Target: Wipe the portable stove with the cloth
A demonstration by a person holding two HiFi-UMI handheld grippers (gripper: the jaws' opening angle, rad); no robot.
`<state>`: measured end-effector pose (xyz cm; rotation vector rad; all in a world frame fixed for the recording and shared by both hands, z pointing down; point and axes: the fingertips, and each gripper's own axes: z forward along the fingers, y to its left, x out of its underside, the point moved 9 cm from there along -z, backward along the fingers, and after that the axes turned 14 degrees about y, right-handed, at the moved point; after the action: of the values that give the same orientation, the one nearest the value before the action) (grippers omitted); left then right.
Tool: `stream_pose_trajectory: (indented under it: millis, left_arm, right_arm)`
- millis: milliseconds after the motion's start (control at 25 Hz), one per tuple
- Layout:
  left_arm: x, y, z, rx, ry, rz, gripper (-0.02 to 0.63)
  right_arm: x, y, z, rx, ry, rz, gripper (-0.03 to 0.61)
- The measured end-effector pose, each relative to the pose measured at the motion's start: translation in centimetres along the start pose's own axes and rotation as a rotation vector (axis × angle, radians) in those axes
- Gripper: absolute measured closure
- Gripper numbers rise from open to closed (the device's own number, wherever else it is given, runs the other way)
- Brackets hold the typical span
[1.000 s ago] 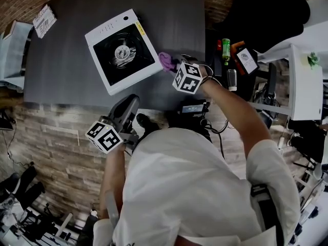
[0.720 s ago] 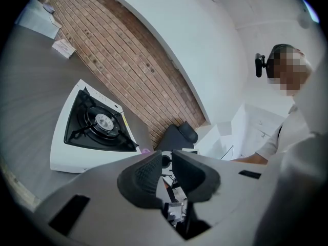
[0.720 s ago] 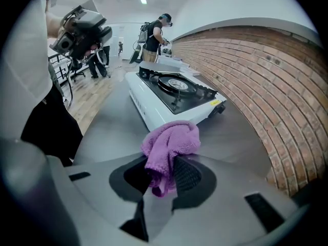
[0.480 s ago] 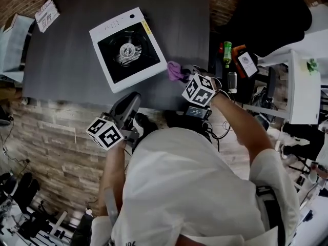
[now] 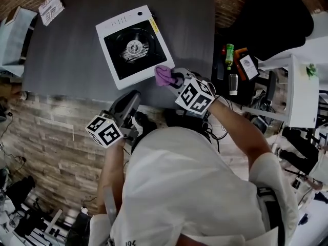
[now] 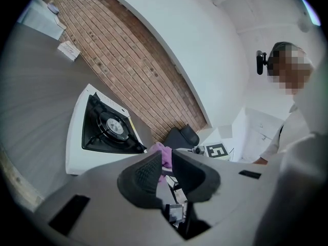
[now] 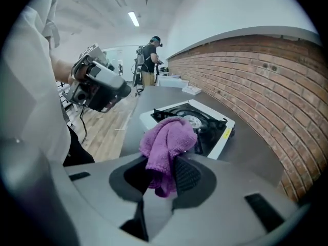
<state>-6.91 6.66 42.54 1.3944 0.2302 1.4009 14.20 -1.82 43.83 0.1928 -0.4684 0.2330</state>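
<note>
The right gripper is swinging in from the table's right side since half a second ago, bringing the purple cloth from just off the portable stove to the stove's near right corner, where the cloth is now overlapping the white edge in the head view. The stove itself is sitting flat on the dark table, its black burner well facing up, and it is not shifting on the tabletop. In the right gripper view the jaws of the right gripper are clamping the cloth, which is bunching up above the pads and hanging a little below them, with the stove lying just beyond it. The left gripper is hovering off the table's near edge, above the wooden floor and well short of the stove, much where it was before. In the left gripper view the jaws of the left gripper are standing only narrowly apart with nothing between them; the stove is showing beyond them to the left.
</note>
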Motion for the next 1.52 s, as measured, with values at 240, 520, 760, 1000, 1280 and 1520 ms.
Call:
stream_pose_trajectory:
  millis: [240, 520, 760, 1000, 1280, 1520]
  left_arm:
    - [0.2, 1.1, -2.5, -0.024, -0.044, -0.02, 0.548]
    - [0.9, 2.0, -4.5, -0.049, -0.083, -0.046, 0.548]
    - [1.1, 2.5, -5.1, -0.057, -0.089, -0.056, 0.548]
    - [1.0, 2.7, -4.8, -0.051, -0.075, -0.062, 0.549]
    - [0.6, 2.4, -3.6, -0.037, -0.057, -0.051, 0.548]
    - [0.6, 2.0, -3.0, -0.026, -0.046, -0.047, 0.548]
  right_arm:
    - [-4.3, 1.1, 2.3, -0.117, -0.022, 0.074, 0.476]
    - [-8.9, 2.4, 6.6, -0.349, -0.011, 0.308, 0.476]
    - [-9.4, 1.2, 9.2, -0.453, 0.02, 0.54, 0.474]
    - [-8.2, -0.1, 9.3, -0.465, 0.049, 0.661, 0.474]
    - [-6.9, -1.4, 9.1, -0.472, 0.064, 0.726, 0.474]
    - [-5.7, -2.2, 8.5, -0.471, 0.063, 0.777, 0.474]
